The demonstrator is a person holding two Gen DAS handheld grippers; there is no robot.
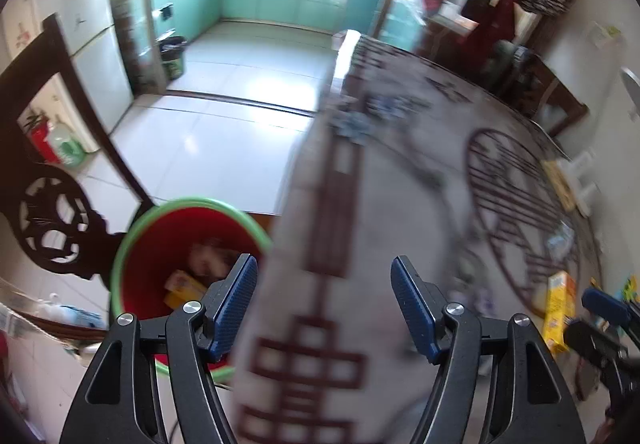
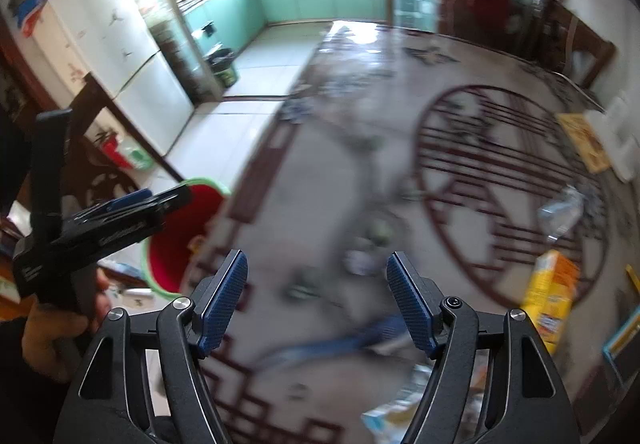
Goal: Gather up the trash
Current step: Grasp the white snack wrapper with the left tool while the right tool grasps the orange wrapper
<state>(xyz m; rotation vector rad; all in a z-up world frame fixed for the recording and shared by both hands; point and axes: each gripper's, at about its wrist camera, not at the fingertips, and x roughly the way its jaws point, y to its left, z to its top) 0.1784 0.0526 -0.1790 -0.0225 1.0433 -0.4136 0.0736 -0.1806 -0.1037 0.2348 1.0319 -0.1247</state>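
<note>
No readable text anywhere. Yellow carton (image 2: 550,294) on table carries printed label, blurred beyond reading. Side of left gripper (image 2: 132,210) body, seen from right wrist view, bears small white lettering, too smeared to make out. Tablecloth (image 1: 400,204) shows decorative dark-red pattern only.

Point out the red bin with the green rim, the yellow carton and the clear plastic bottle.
Red bin (image 1: 160,244): left wrist view, on its inner red wall.
Yellow carton (image 2: 550,294): right wrist view, on its front face.
Clear plastic bottle (image 2: 562,212): right wrist view, on its crumpled body.
</note>
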